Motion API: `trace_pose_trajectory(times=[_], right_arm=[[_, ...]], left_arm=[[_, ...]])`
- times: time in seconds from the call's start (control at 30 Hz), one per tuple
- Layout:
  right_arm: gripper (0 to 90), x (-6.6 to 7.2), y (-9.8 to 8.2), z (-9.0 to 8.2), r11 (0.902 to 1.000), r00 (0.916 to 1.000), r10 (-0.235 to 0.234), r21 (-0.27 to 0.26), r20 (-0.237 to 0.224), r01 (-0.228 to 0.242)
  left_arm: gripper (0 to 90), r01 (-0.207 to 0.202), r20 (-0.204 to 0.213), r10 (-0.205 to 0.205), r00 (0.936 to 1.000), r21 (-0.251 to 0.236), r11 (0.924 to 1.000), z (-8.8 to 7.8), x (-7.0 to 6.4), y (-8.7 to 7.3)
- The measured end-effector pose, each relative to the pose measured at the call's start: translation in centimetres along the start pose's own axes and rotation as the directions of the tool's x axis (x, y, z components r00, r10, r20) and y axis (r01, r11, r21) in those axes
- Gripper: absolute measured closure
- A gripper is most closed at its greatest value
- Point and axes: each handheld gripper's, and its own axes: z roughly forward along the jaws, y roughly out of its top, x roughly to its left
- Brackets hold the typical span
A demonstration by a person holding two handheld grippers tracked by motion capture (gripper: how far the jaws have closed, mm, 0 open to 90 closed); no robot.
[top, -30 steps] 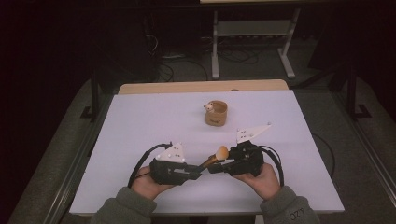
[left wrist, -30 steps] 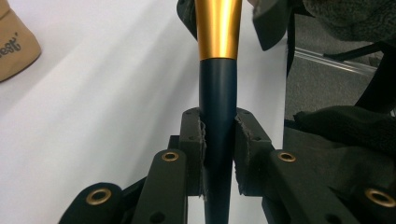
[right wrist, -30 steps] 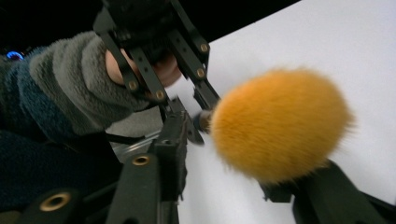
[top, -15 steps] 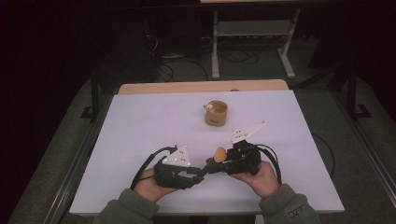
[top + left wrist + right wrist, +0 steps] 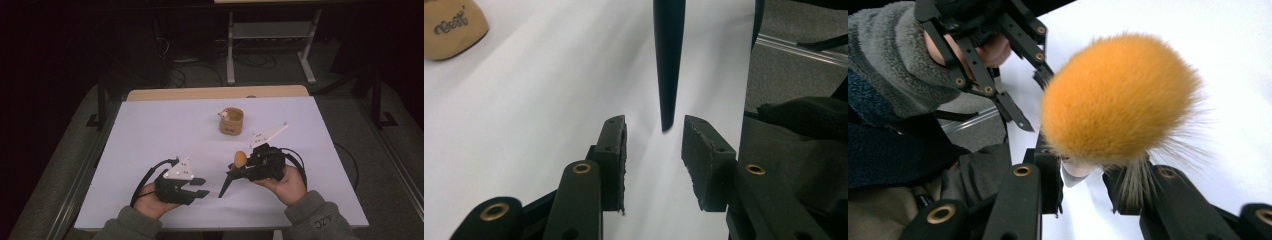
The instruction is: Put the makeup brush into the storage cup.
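Brush [image 5: 239, 167] clamped in the right gripper [image 5: 250, 169], toward the near edge of the white table [image 5: 150, 135] and nearer than the tan cup [image 5: 231, 121]. Held just below its head: jaws closed tight on the pale ferrule [image 5: 1075, 175], orange bristles [image 5: 1118, 97] fanned out above the pads in the right gripper view. Black tapered handle [image 5: 226, 186] slanting down from that grip toward the left gripper [image 5: 200, 187], tip raised slightly off the table (a faint shadow beneath it in the left gripper view).

Left gripper low over the table, to the left of the brush and farther from the cup than the right one. Jaws partly apart, just been opening, with nothing pressed between the pads. In the left gripper view, handle tip [image 5: 667, 120] hanging just beyond the gap between the two pads [image 5: 616, 150], touching neither.

Cup upright, well apart from both grippers, past the brush head toward the far side of the table, a small pale thing [image 5: 223, 114] poking over its rim; too small to tell what. Lettered side of the cup [image 5: 451, 25] visible at the top left corner of the left gripper view.
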Motion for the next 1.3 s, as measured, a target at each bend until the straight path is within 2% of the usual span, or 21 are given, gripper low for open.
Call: trace_pose_trajectory(times=[0.33, 0.53, 0.7, 1.0, 1.17, 1.3], right_arm=[[69.4, -0.5, 0.3, -1.2, 0.9999, 0.9984, 0.009, 0.012, 0.056, -0.010], [69.5, -1.1, 0.7, -2.3, 0.9998, 0.9959, 0.009, 0.015, 0.090, -0.010], [69.5, -1.9, 1.3, -3.2, 0.9998, 0.9927, 0.015, 0.008, 0.120, -0.016], [69.5, -3.5, 3.2, -4.7, 0.9991, 0.9853, 0.041, 0.004, 0.166, -0.042], [69.5, -4.6, 4.1, -4.8, 0.9993, 0.9810, 0.032, 0.013, 0.192, -0.035], [69.5, -5.3, 4.9, -5.1, 0.9980, 0.9768, 0.060, 0.007, 0.205, -0.063]], left_arm=[[60.0, 0.030, -0.029, -0.031, 0.9991, -0.007, 0.9995, -0.8, 0.2, -1.2], [57.4, 0.060, -0.047, -0.061, 0.9970, -0.012, 0.9981, -1.3, 0.3, -2.1], [55.9, 0.070, -0.067, -0.071, 0.9952, -0.015, 0.9974, -2.1, 0.5, -2.8], [52.5, 0.110, -0.113, -0.113, 0.9871, -0.029, 0.9935, -3.2, 0.7, -4.5], [51.0, 0.142, -0.122, -0.147, 0.9816, -0.043, 0.9889, -3.6, 0.9, -5.6], [50.0, 0.156, -0.127, -0.162, 0.9787, -0.052, 0.9864, -3.9, 1.0, -6.2]])
